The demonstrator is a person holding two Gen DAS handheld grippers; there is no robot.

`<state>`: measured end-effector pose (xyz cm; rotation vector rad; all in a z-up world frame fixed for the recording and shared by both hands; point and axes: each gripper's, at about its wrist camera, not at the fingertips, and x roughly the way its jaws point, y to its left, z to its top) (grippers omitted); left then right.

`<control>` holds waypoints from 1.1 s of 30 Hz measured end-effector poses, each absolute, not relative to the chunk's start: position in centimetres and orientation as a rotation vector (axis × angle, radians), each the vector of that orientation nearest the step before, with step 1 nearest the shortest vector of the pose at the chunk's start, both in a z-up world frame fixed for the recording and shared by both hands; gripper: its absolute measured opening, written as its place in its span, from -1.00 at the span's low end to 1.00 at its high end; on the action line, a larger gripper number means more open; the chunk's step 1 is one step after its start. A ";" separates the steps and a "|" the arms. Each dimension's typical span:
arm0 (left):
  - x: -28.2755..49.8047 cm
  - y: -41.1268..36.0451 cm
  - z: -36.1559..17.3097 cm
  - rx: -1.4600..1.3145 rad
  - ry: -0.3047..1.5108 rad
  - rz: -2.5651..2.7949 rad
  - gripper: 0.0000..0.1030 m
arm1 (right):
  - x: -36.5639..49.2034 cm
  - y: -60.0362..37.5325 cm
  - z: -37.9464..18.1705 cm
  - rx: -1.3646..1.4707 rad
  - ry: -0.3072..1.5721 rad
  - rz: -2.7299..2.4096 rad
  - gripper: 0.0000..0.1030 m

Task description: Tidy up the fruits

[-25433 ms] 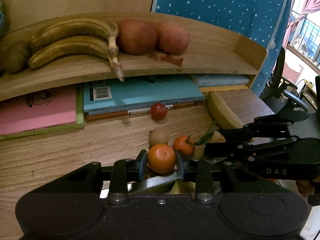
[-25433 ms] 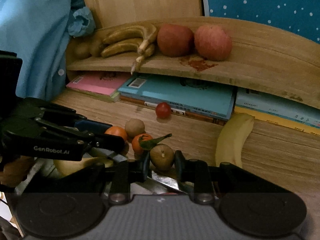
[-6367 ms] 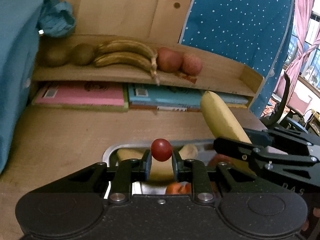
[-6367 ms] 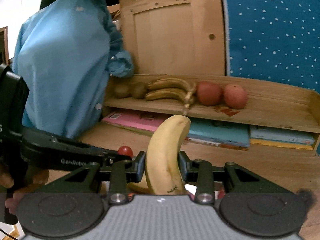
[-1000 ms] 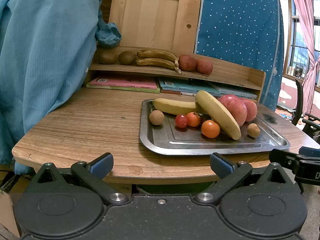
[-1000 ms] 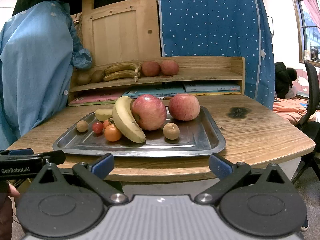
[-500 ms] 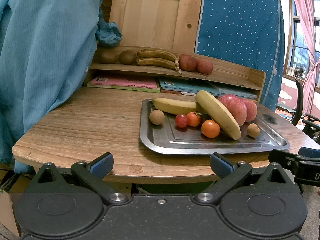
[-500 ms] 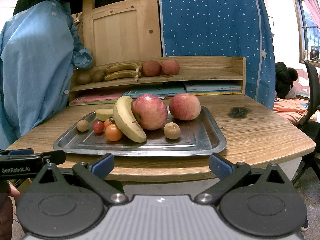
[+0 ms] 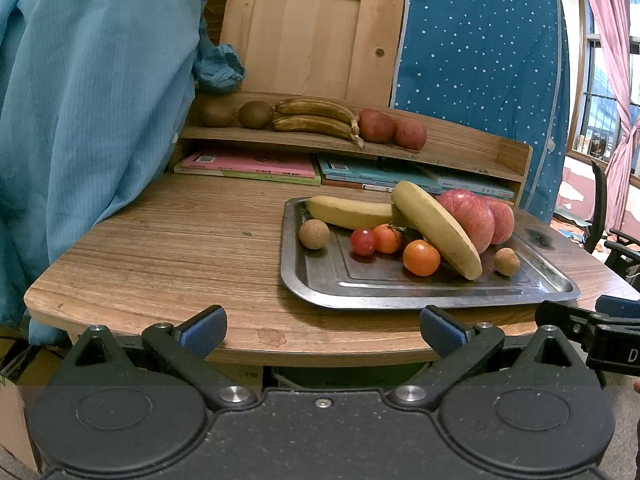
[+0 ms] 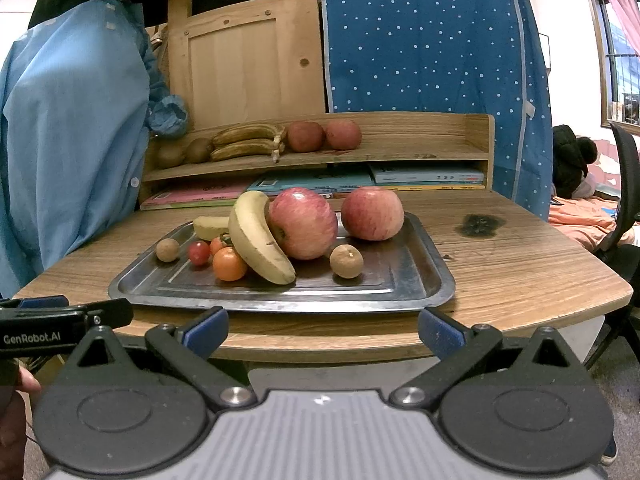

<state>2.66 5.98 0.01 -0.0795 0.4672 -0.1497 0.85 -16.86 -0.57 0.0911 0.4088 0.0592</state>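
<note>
Black and matte, the left gripper (image 9: 322, 330) was held low before the near edge of the wooden table (image 9: 180, 248), below the level of its top, level and pointed at the metal tray (image 9: 320, 280); its blue-padded fingers (image 9: 204, 330) were spread wide with nothing between them. The right gripper (image 10: 322, 330) sat in the same pose just right of it, grey-bodied, its fingers also far apart and empty, and a bit of a hand (image 10: 16, 400) showed at the lower left of the right wrist view.

On the tray, a shallow rectangular steel sheet with rounded corners and a dull shine, the fruit lay gathered toward the far and left part. A smooth yellow banana (image 10: 256, 240) leaned against a glossy red apple (image 10: 304, 224), with a second apple (image 10: 372, 214) just right of it. Another banana (image 9: 352, 212) lay along the tray's far edge. Two small oranges (image 9: 421, 258) and a round cherry tomato (image 9: 363, 241) clustered just left of the leaning banana. One rough brown longan (image 9: 314, 234) sat at the tray's left side, another (image 10: 346, 261) in front of the apples.

Behind the tray, a curved wooden shelf (image 10: 400, 152) carried browned bananas (image 10: 248, 140), two kiwis (image 10: 184, 152) and two dull red apples (image 10: 324, 135), with flat books (image 9: 248, 166) beneath. Blue cloth (image 9: 80, 100) hung left of the table.
</note>
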 end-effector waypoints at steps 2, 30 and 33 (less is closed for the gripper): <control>2.7 6.0 0.0 -0.081 0.468 -0.149 0.99 | 0.9 -16.8 -0.6 0.090 0.409 0.060 1.00; 2.4 5.8 0.0 -0.094 0.467 -0.138 0.99 | 1.3 -16.9 -0.7 0.091 0.413 0.066 1.00; 2.4 5.8 0.0 -0.097 0.469 -0.135 0.98 | 1.3 -16.9 -0.7 0.091 0.414 0.067 1.00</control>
